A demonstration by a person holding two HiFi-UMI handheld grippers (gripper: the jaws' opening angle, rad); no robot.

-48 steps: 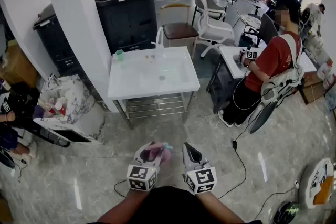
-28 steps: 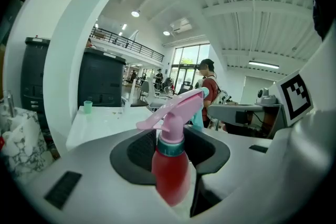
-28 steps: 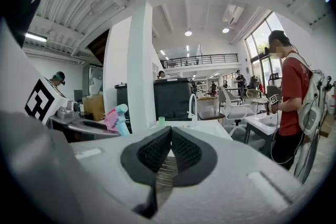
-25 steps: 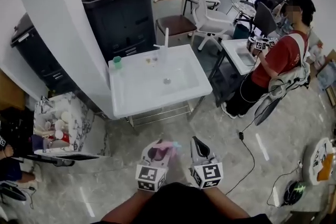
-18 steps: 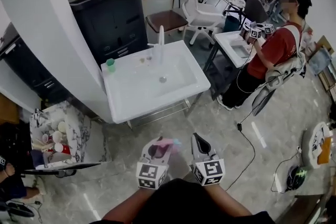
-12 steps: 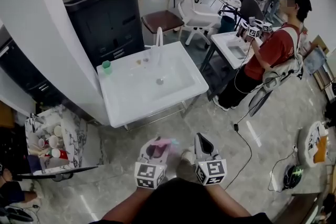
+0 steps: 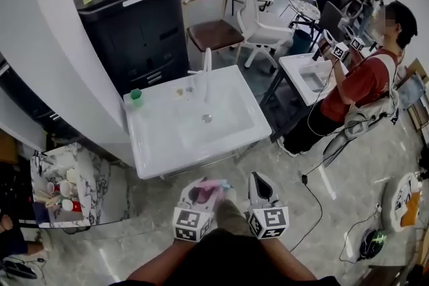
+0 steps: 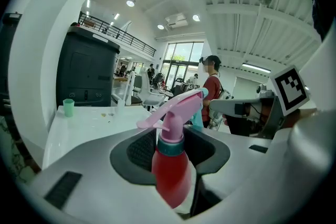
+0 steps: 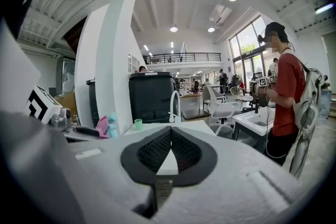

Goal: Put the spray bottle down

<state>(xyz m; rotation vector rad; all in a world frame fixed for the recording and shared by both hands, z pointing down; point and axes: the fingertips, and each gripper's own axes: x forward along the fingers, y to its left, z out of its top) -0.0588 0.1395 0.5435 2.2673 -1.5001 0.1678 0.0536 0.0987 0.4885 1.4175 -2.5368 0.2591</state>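
**While my left gripper (image 7: pixel 203 189) holds the spray bottle (image 8: pixel 171 178)**

Pressed around the red body, those jaws stand about half apart, the pink trigger head upright above them. Bottle and gripper sit at bottom centre of the head view, just below the white sink (image 7: pixel 155 152). To their right, my right gripper (image 7: pixel 259 179) is closed tight on nothing.

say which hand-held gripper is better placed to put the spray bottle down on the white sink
Left: the left hand-held gripper grips the spray bottle, facing the sink. The right hand-held gripper is shut and empty.
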